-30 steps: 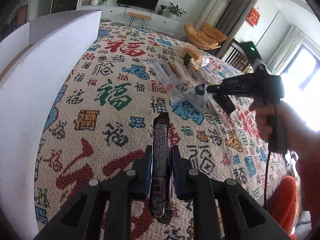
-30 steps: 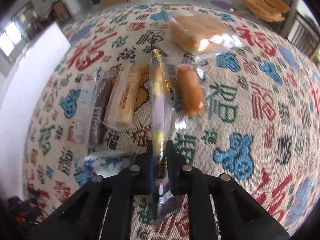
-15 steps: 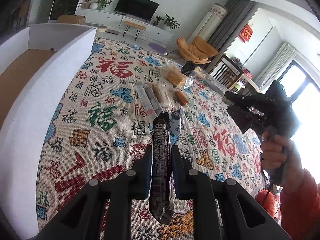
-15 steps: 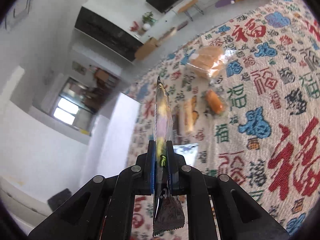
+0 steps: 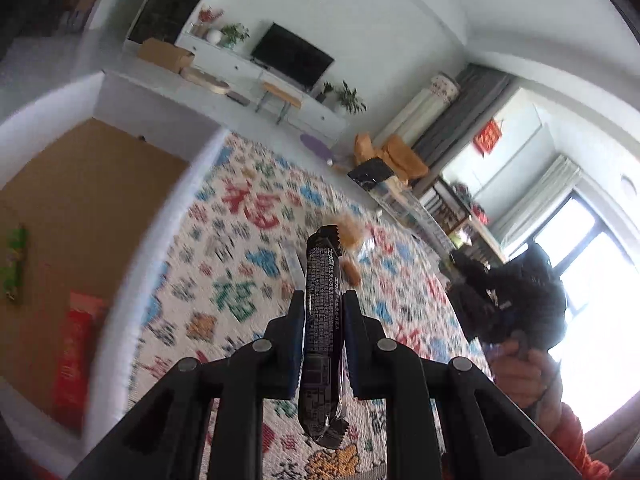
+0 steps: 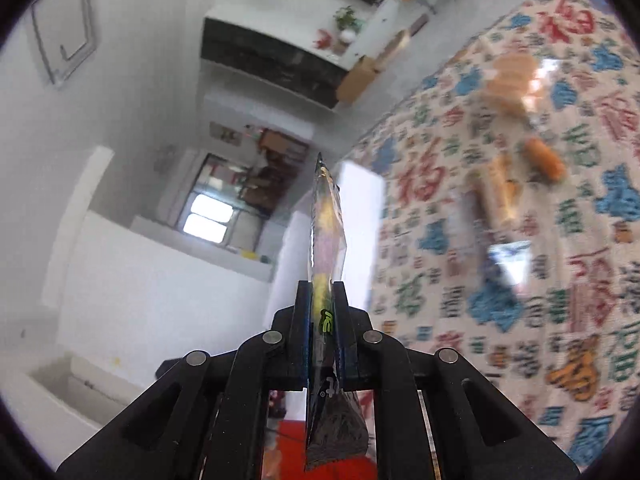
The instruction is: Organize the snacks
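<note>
Two snacks already lie in the box [image 5: 100,168]; left claw [image 5: 323,312] grips a dark bar [image 5: 322,320], right claw [image 6: 322,304] a shiny packet [image 6: 326,232] — several remain on the desk [image 5: 224,280].

Left gripper [image 5: 322,308] clamps a dark snack bar [image 5: 322,316] above patterned tablecloth [image 5: 224,264], white box [image 5: 168,216] with red packet [image 5: 72,364] at left.
</note>
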`<action>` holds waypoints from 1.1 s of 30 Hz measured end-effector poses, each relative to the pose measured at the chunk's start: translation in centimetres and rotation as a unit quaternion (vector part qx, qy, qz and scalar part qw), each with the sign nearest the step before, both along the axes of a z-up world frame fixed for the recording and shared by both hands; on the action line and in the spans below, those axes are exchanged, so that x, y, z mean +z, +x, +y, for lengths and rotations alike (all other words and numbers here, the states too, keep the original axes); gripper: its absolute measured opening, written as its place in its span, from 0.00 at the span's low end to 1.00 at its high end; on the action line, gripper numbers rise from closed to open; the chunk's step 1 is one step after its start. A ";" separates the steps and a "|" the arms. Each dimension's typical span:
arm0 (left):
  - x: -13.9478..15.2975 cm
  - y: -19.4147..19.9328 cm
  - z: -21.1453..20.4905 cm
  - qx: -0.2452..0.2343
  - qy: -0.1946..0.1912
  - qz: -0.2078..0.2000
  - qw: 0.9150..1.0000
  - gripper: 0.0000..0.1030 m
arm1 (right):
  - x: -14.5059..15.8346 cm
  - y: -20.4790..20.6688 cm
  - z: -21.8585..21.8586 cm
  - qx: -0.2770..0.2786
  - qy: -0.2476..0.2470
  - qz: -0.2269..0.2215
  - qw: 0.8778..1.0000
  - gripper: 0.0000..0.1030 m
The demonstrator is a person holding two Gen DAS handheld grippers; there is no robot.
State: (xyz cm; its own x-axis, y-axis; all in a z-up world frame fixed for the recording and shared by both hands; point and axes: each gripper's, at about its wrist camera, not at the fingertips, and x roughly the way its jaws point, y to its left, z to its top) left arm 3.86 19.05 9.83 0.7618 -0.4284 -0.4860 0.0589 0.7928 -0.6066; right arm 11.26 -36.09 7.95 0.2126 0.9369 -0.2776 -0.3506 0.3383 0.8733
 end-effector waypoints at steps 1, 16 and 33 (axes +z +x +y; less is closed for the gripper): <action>0.8 -0.4 1.5 0.014 0.001 -0.007 1.000 0.17 | 0.9 -0.3 1.3 0.013 0.008 -0.006 1.000 0.10; 0.1 -4.6 16.0 0.279 0.138 0.073 0.947 0.81 | 0.8 -4.2 22.8 0.113 0.018 -0.022 0.993 0.63; -6.9 4.8 -13.3 -0.081 0.179 0.073 0.978 0.97 | -12.1 -0.2 -12.5 -0.251 -0.510 -0.165 0.806 0.64</action>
